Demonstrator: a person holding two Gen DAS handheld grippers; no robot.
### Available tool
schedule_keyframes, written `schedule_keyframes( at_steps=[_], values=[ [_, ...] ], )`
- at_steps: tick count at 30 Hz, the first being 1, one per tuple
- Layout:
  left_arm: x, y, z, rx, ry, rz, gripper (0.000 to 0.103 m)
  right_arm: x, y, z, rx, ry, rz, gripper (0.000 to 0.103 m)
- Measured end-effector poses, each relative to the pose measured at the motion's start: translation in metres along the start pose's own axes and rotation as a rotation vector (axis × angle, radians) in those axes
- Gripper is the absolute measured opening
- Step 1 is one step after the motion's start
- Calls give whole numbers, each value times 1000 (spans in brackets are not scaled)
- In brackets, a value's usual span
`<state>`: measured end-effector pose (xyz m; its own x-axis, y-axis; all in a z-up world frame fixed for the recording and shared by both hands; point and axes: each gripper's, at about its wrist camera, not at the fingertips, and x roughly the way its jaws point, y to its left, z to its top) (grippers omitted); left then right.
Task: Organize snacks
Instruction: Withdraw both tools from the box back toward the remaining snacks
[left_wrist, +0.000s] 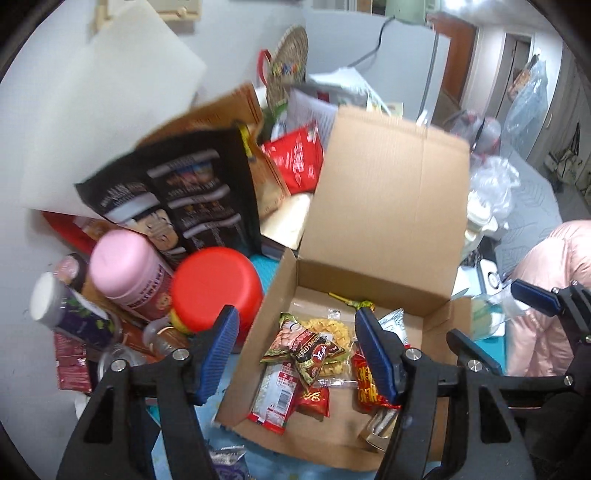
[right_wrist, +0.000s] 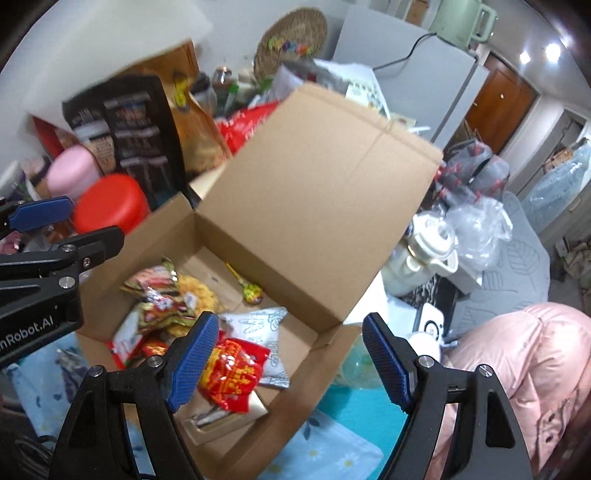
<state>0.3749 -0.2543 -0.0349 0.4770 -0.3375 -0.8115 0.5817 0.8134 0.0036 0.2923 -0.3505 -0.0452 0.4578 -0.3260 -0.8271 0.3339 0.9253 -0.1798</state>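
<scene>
An open cardboard box (left_wrist: 277, 295) (right_wrist: 173, 229) stands on a blue floral cloth with its lid flap (left_wrist: 388, 206) (right_wrist: 314, 192) raised. Inside lie several snack packets: a green-and-red packet (left_wrist: 306, 350) (right_wrist: 159, 295), a yellow snack (left_wrist: 328, 328) (right_wrist: 199, 291), a red packet with yellow print (left_wrist: 365, 384) (right_wrist: 232, 373), a white pouch (right_wrist: 262, 328) and a lollipop (right_wrist: 251, 291). My left gripper (left_wrist: 299, 354) is open and empty above the box's left wall. My right gripper (right_wrist: 291, 362) is open and empty above the box's near right corner; it also shows in the left wrist view (left_wrist: 535, 295).
Left of the box stand a red-lidded jar (left_wrist: 218, 284) (right_wrist: 110, 203), a pink-lidded jar (left_wrist: 125, 266) (right_wrist: 72, 166), a white-capped can (left_wrist: 62, 306) and a black bag (left_wrist: 177, 192) (right_wrist: 125, 125). A red pouch (left_wrist: 295, 155) lies behind. A cream kettle (right_wrist: 424, 258) and a pink jacket (right_wrist: 517, 369) are to the right.
</scene>
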Motion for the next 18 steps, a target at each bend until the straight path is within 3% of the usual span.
schedule_keyframes(
  at_steps=[9, 18],
  values=[
    [-72, 10, -16, -25, -85, 33, 65, -68, 11, -13, -12, -95, 47, 81],
    [-130, 18, -57, -62, -127, 39, 65, -122, 25, -42, -40, -156, 98, 81]
  ],
)
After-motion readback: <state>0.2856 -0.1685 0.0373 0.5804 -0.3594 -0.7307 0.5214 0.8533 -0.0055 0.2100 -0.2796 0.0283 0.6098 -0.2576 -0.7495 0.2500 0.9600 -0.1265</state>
